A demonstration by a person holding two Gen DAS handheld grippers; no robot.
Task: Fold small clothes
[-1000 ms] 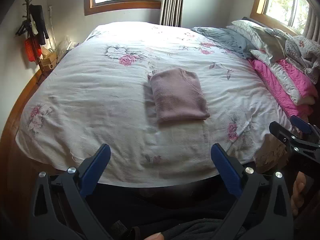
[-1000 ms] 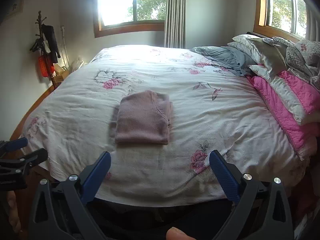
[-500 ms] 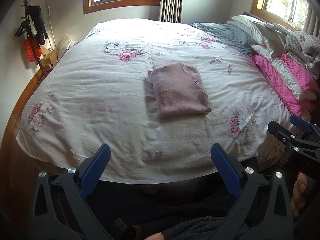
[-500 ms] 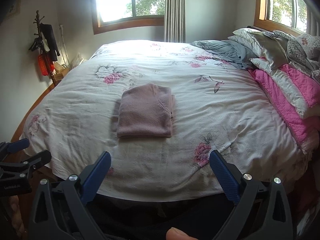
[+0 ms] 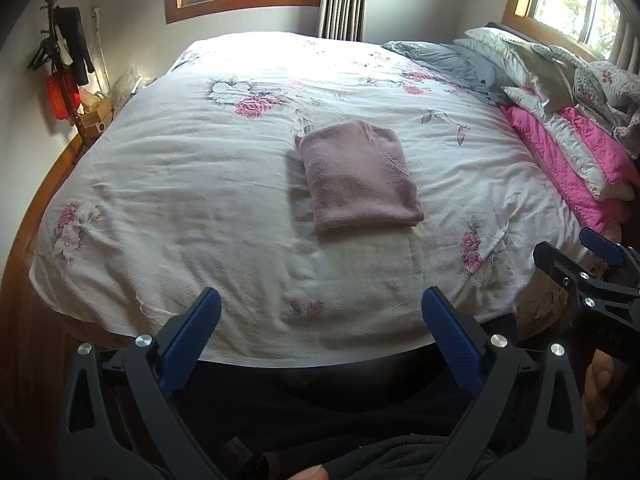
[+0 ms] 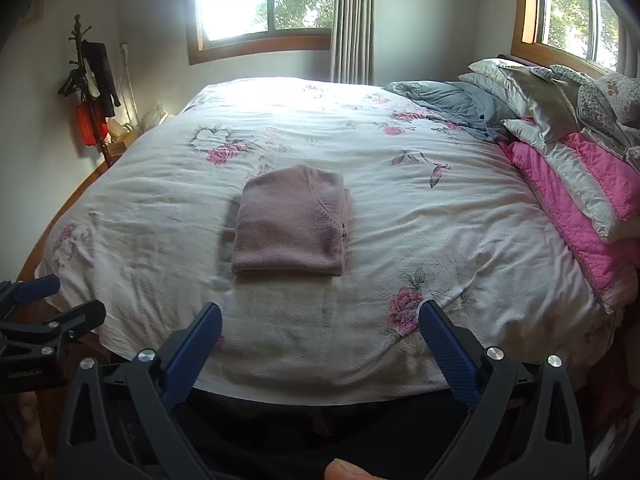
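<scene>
1. Nearest: left gripper [image 5: 320, 322] spread wide, blue pads [image 5: 191, 338] far apart, nothing between them, touching nothing; hangs off the near edge of the bed
2. Same for right gripper [image 6: 320, 326]: fully spread, empty, no contact with bedspread or garment
3. Seen from the left wrist, right gripper's tip at frame right; seen from the right wrist, left gripper's tip at frame left; both well clear of the garment
4. Change over the last second: both cameras backed off slightly and tilted up, more window in frame; bed sits a touch lower in view
5. Garment unmoved meanwhile: pinkish-mauve knit top [image 5: 360, 176] lies as a neat folded rectangle mid-bed on the floral bedspread [image 5: 180, 184]
6. Reads as fold complete and retreat under way; no further crease apparently needed
7. Farther right: pink quilt [image 6: 560, 208] and stacked pillows [image 6: 532, 92], grey blanket [image 6: 452, 104] beyond
8. Far: coat stand [image 6: 86, 80] in left corner, curtain [image 6: 352, 20] between windows
9. No other loose small clothes visible on the bed
</scene>
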